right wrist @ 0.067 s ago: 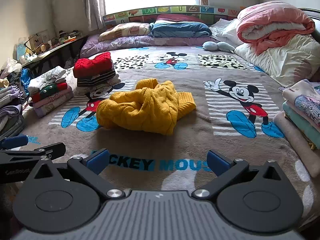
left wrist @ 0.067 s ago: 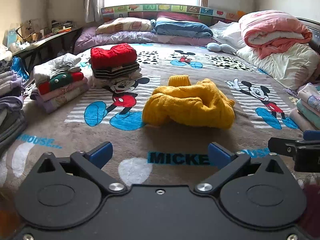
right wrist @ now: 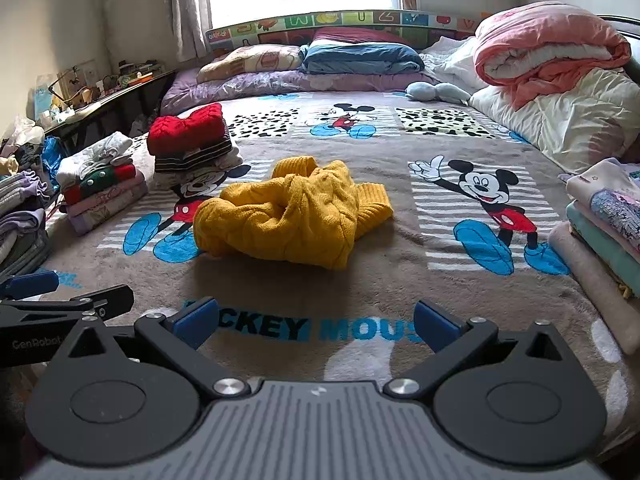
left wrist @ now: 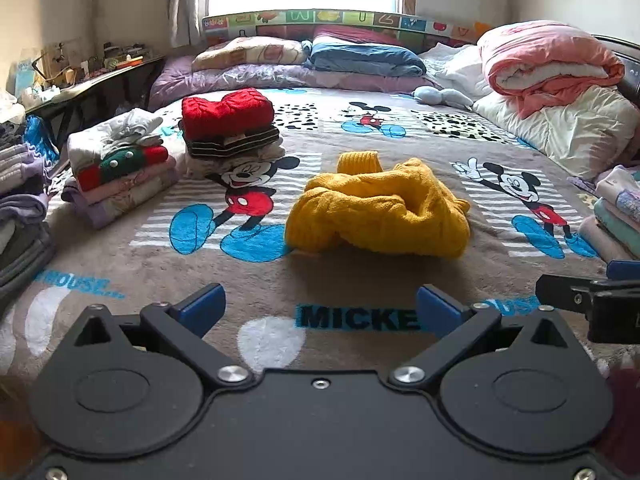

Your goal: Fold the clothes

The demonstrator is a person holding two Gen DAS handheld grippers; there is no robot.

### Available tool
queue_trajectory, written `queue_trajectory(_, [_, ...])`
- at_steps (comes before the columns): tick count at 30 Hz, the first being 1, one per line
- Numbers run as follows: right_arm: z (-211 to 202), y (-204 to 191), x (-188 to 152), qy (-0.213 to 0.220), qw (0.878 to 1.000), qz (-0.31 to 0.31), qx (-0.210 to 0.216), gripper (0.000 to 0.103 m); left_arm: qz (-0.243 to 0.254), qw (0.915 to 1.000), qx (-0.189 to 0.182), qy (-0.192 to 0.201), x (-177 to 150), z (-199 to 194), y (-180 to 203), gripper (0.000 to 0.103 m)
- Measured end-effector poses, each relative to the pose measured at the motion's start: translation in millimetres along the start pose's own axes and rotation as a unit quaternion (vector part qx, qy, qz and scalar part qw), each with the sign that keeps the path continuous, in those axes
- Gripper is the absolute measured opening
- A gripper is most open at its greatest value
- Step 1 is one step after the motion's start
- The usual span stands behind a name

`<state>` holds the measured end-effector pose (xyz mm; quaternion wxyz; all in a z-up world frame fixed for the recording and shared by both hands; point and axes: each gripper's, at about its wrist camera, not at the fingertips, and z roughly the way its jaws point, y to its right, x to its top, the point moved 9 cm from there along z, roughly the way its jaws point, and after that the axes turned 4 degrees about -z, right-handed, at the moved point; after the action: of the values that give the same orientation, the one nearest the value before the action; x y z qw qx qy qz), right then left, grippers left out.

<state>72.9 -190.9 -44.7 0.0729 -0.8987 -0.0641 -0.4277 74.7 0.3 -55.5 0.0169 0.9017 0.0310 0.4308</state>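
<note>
Nearest, both tongs hang low over the blanket's (left wrist: 360, 280) near edge with nothing in them. The left gripper (left wrist: 320, 310) has its blue pads spread wide over the "MICKEY" lettering, and the right gripper (right wrist: 314, 320) is just as spread. Each shows at the margin of the other's view, so they sit side by side. Both point at the sweater, which suits a two-handed reach for it, though that is a guess.

The yellow sweater (right wrist: 288, 216) lies beyond the grippers, mid-blanket, bunched and twisted, not flat and not folded. One ribbed cuff sticks up at its far side and another spills to the right. Collar and hem are buried in the heap, so which end faces the grippers cannot be made out.

Left of the sweater and farther back stand two folded stacks, one with a red knit (left wrist: 226, 112) on top, the other a mixed stack (left wrist: 120, 164). They look set aside to leave the middle free for working. More folded piles (right wrist: 604, 216) right of the sweater are cut off by the frame. Behind the sweater, pillows and a rolled pink quilt (left wrist: 548, 64) line the headboard. The shelf clutter, far left, is too small to read.
</note>
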Motion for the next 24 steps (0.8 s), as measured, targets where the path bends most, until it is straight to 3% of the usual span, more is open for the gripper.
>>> queue_trajectory(8, [4.8, 1.3, -2.0, 0.0, 1.0, 0.004, 0.006, 0.103, 0.007, 0.9997, 0.003, 0.023, -1.3, -0.7, 2.4, 0.103])
queue_trajectory(24, [9.0, 1.0, -3.0, -0.006, 1.0, 0.006, 0.006, 0.103, -0.006, 0.9999, 0.0, 0.009, -3.7, 6.8, -1.0, 0.103])
